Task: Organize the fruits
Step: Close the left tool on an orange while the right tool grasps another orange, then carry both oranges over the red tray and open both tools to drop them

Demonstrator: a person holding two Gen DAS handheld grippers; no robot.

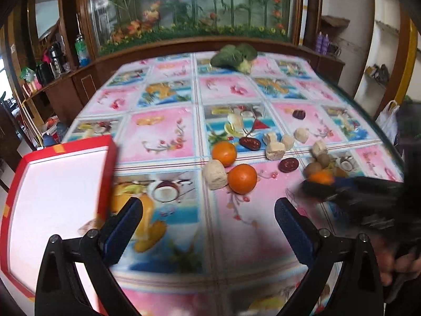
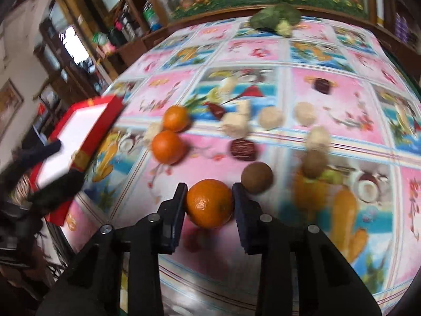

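In the right wrist view my right gripper point(image 2: 209, 188) is shut on an orange point(image 2: 209, 204), one pad against each side, low over the table. From the left wrist view that gripper point(image 1: 323, 184) is a blur with the orange point(image 1: 319, 177) at its tip. My left gripper point(image 1: 208, 205) is open over the tablecloth with nothing between its fingers. Two more oranges point(image 1: 224, 153) point(image 1: 242, 178) lie ahead of it. A red box with a white inside point(image 1: 108, 179) sits at the left, close to the left finger. Two brown round fruits point(image 2: 257, 177) point(image 2: 314, 163) lie just beyond the held orange.
Dark red dates point(image 1: 288, 164) point(image 1: 249, 143) and several beige chunks point(image 1: 215, 175) are scattered mid-table on the flowered cloth. A broccoli head point(image 1: 234, 55) lies at the far edge. The table's right edge point(image 1: 389, 142) curves close by. A hand point(image 1: 402, 268) holds the right gripper.
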